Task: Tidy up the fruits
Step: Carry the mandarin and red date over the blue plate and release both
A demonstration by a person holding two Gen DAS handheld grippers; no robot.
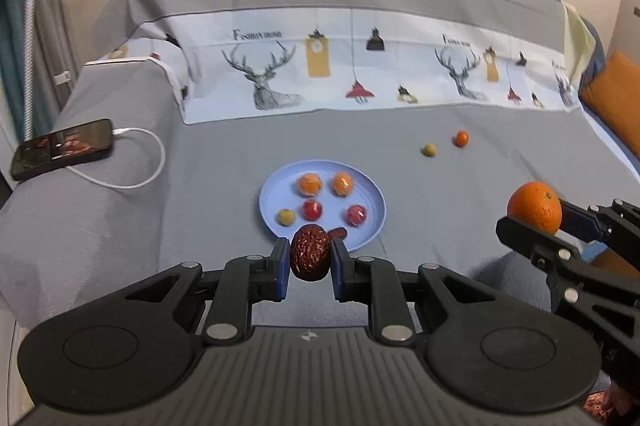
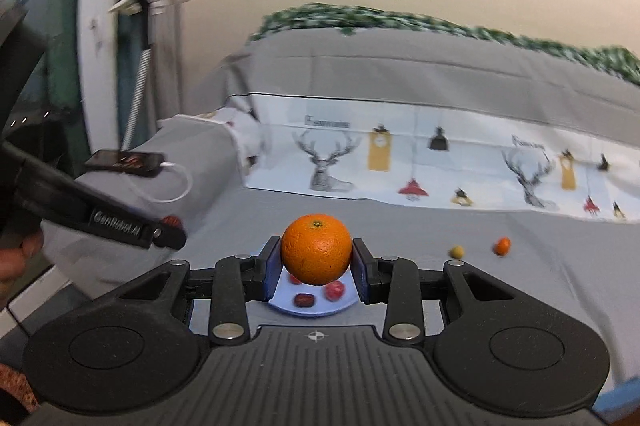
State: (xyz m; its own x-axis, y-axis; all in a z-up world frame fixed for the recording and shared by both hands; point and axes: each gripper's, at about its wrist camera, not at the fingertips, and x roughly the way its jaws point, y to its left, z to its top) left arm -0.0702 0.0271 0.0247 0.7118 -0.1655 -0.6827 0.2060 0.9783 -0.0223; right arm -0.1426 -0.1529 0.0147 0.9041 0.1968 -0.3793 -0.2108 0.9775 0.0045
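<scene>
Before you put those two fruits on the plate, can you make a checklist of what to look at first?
1. Left gripper fingers squeezing the wrinkly red date: ok.
2. Right gripper fingers squeezing the big orange: ok.
3. Blue plate in sight with some bare room: ok, though six fruits already lie on it.
4. Loose fruits left on the grey cover, a small green one and a small orange one: not ok, not yet collected.
5. Phone and cable away from the plate: ok.
</scene>
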